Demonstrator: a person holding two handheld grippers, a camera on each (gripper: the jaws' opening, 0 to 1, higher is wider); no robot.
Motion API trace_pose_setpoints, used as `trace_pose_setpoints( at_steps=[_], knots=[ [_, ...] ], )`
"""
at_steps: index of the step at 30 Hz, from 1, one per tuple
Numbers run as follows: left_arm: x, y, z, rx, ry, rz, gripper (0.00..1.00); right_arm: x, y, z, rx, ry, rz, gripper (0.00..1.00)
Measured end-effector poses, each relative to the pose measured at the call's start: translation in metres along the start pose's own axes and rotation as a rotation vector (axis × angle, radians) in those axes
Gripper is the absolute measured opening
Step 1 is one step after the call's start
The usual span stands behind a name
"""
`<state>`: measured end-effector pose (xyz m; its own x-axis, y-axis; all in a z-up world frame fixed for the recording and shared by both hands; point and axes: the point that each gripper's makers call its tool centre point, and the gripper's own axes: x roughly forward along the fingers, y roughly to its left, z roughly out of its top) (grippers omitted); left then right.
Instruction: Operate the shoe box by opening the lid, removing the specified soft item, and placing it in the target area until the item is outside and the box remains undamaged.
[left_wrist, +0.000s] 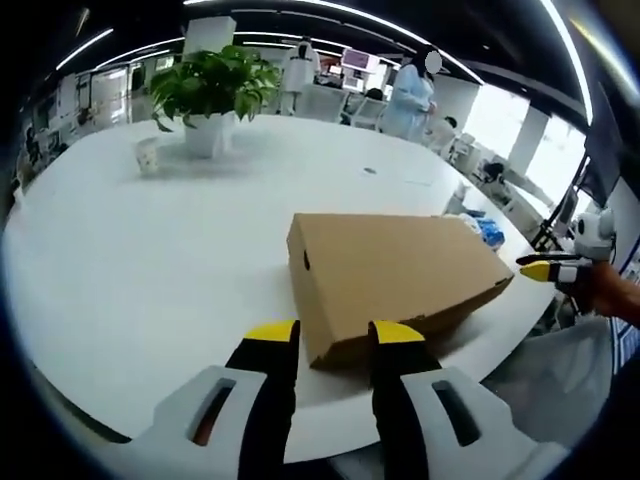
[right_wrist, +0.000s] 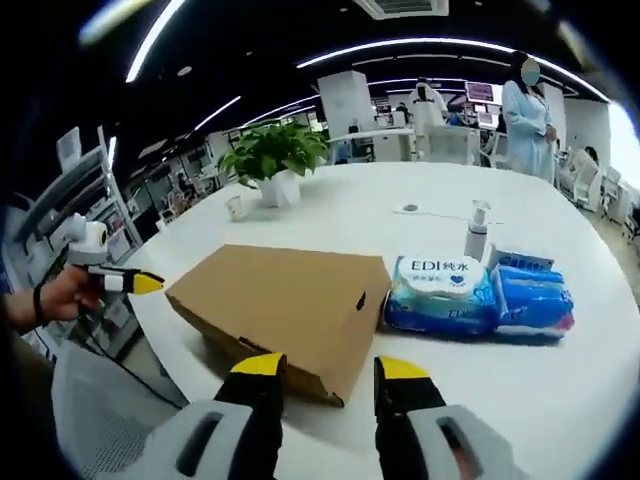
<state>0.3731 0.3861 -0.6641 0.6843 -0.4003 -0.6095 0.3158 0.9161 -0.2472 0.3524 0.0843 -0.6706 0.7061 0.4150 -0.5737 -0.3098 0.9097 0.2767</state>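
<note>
1. Hovering spread, the left gripper faces the near end of the closed shoe box — empty.
2. Right gripper: jaws parted, just short of the box.
3. Wipes packs lie beside the box on the white table.
4. A potted plant stands farther back — open office beyond.

Matt brown cardboard shoe box on a smooth, glossy white table.

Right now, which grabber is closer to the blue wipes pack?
Right, I think. The right gripper sits at the shoe box corner beside the wipes pack; the left gripper is at the box's far side.
</note>
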Motion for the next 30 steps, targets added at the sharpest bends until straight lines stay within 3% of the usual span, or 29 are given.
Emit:
trace_pose_setpoints(
  at_steps=[6, 23, 26, 30],
  knots=[
    [0.016, -0.006, 0.000, 0.002, 0.031, -0.022, 0.37, 0.017, 0.007, 0.001, 0.027, 0.018, 0.007, 0.36],
    [0.035, -0.008, -0.023, -0.016, 0.131, -0.027, 0.31, 0.043, 0.008, -0.026, 0.142, 0.110, 0.029, 0.32],
    [0.035, -0.008, -0.024, -0.025, 0.119, -0.036, 0.32, 0.042, 0.007, -0.028, 0.191, 0.111, 0.042, 0.32],
    [0.035, -0.007, -0.025, -0.049, 0.098, -0.046, 0.32, 0.042, 0.009, -0.027, 0.167, 0.106, 0.036, 0.32]
  ],
)
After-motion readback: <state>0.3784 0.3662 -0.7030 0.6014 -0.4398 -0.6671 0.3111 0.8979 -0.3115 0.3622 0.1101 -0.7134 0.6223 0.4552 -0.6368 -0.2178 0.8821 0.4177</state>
